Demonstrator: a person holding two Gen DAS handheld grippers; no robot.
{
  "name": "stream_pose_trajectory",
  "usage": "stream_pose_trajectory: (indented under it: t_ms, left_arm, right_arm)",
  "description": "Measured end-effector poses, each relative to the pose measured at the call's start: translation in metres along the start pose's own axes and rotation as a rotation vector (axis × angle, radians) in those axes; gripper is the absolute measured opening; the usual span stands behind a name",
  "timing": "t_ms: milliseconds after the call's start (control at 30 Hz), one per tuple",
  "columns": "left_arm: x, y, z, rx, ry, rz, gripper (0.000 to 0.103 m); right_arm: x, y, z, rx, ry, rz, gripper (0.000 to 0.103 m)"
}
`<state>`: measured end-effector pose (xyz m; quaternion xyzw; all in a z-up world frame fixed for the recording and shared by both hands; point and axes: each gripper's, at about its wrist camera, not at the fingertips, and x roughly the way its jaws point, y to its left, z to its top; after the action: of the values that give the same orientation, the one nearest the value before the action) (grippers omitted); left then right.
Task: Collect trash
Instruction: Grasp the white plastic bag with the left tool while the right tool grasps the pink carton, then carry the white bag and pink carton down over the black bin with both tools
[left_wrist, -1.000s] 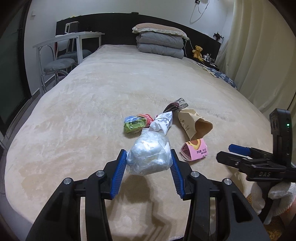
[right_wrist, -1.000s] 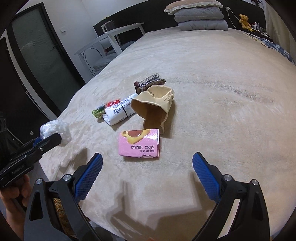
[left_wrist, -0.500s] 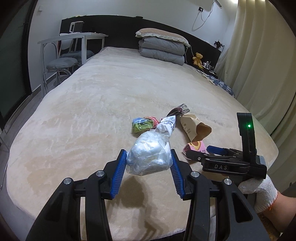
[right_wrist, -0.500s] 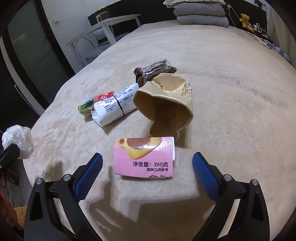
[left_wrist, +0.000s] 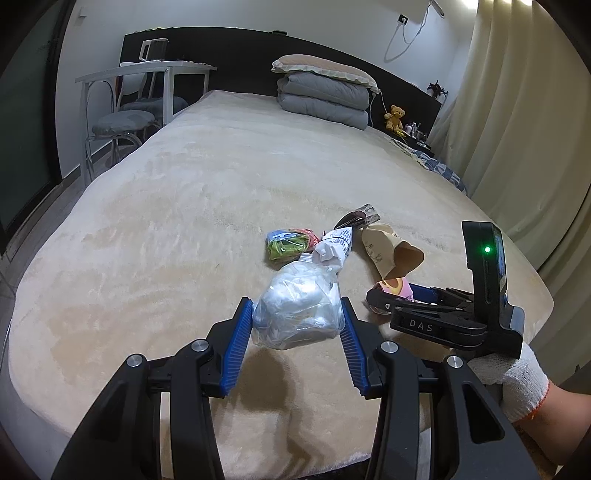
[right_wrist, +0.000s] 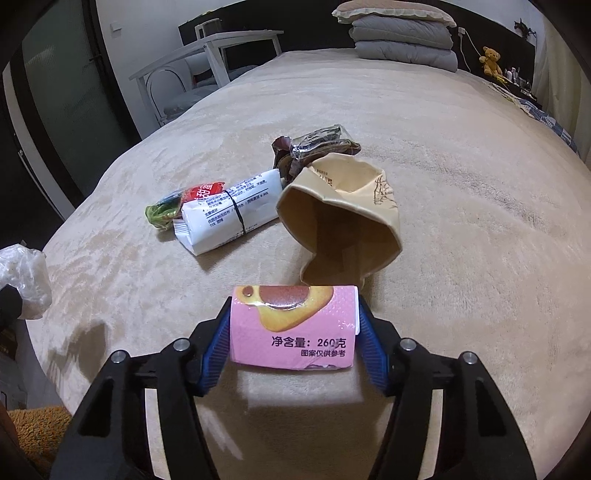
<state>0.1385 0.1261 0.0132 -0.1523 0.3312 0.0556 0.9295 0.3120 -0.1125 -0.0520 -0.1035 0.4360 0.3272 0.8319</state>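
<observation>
My left gripper (left_wrist: 297, 326) is shut on a crumpled clear plastic bag (left_wrist: 299, 310) and holds it above the near end of the bed. My right gripper (right_wrist: 293, 328) is shut on a pink snack wrapper (right_wrist: 293, 326), which also shows in the left wrist view (left_wrist: 393, 287). Beyond it on the bed lie a tan paper bag (right_wrist: 343, 218), a white wrapper (right_wrist: 229, 214), a green and red wrapper (right_wrist: 166, 208) and a dark foil wrapper (right_wrist: 314, 147). The plastic bag shows at the left edge of the right wrist view (right_wrist: 22, 277).
The beige bed (left_wrist: 221, 184) stretches back to folded grey bedding and a pillow (left_wrist: 325, 92). A white table and chairs (left_wrist: 140, 96) stand to the left. Curtains (left_wrist: 524, 110) hang on the right. A teddy bear (left_wrist: 395, 116) sits at the far right.
My right gripper has moved forward over the pink wrapper and closed on it. My left gripper still holds the plastic bag and has shifted only slightly.
</observation>
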Motion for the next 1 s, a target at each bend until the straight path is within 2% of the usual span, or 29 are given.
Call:
stream_pose_trajectory:
  t_ms: [633, 1000]
  left_arm:
    - [0.007, -0.005, -0.004, -0.003, 0.009, 0.005, 0.045]
    - [-0.001, -0.028, -0.024, 0.019, -0.002, -0.038, 0.045]
  right_arm:
    - [-0.032, 0.004, -0.012, -0.044, -0.054, 0.008, 0.061]
    - [-0.075, -0.005, -0.044, -0.043, -0.094, 0.020, 0.061]
